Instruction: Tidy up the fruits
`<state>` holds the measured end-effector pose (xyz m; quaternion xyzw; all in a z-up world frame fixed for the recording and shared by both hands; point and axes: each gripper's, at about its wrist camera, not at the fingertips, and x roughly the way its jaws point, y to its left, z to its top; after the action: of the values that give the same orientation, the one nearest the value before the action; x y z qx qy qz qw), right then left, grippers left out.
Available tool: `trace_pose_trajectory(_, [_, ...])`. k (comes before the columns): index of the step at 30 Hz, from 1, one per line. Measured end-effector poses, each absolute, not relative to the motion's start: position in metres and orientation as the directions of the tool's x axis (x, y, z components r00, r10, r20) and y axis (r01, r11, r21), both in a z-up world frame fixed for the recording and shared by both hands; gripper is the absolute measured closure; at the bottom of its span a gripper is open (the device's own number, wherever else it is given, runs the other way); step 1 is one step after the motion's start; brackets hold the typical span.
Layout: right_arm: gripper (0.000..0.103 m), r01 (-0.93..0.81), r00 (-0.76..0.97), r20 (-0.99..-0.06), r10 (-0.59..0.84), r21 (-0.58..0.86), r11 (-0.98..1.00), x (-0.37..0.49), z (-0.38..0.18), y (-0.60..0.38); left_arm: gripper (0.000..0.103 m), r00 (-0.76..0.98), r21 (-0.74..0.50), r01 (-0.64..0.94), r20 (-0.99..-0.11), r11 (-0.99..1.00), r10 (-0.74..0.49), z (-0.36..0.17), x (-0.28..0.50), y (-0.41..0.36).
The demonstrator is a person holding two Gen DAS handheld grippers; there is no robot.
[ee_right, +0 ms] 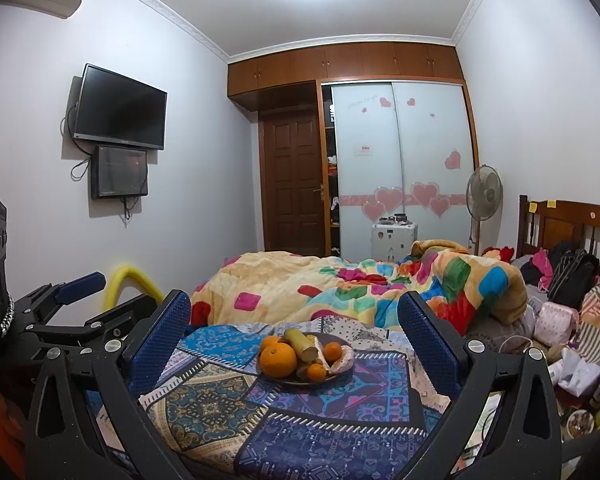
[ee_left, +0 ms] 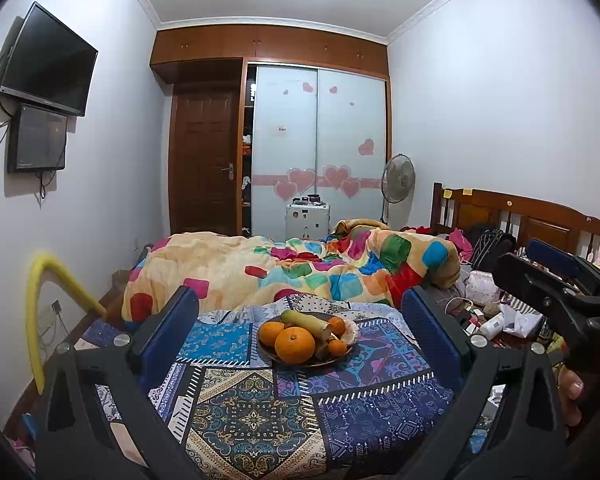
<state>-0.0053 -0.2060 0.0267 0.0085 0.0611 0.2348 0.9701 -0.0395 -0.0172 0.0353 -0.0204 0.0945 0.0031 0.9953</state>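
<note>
I have both sets of blue-padded jaws spread wide and empty: the left gripper [ee_left: 300, 336] and the right gripper [ee_right: 296, 340] each frame the fruit from well back, touching nothing. In the left wrist view the right gripper [ee_left: 556, 280] hangs off to the side, a hand [ee_left: 572, 396] behind it.

Between the pads, on a patchwork blue patterned cloth [ee_left: 260, 412] spread over the bed, sits the shallow dark round plate [ee_left: 300, 361]. It holds a large orange at the front [ee_left: 295, 345], another orange behind it [ee_left: 271, 333], two smaller oranges on the far side [ee_left: 337, 347], a yellow-green banana with a cut end [ee_left: 306, 323] lying across the top, and what looks like pale peel [ee_left: 351, 334] at the rim.

My worry is the soft bedding: I judge that pressing down on the plate's edge could tip it and send the round fruit rolling toward the crumpled multicoloured quilt [ee_left: 292, 272]. The banana rests on the oranges, so pulling one from underneath could dislodge it. With both grippers aimed at one plate, they could also collide.
</note>
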Motion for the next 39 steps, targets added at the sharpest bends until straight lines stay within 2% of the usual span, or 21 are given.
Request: trace_pose_trajectory(39, [0.000,-0.446,0.884,-0.132,0.449,0.055,0.893,-0.0016,0.0221,-0.2080,0.000,0.980,-0.053,0.027,-0.197,0.998,-0.037,0.0328,-0.0329,-0.0178])
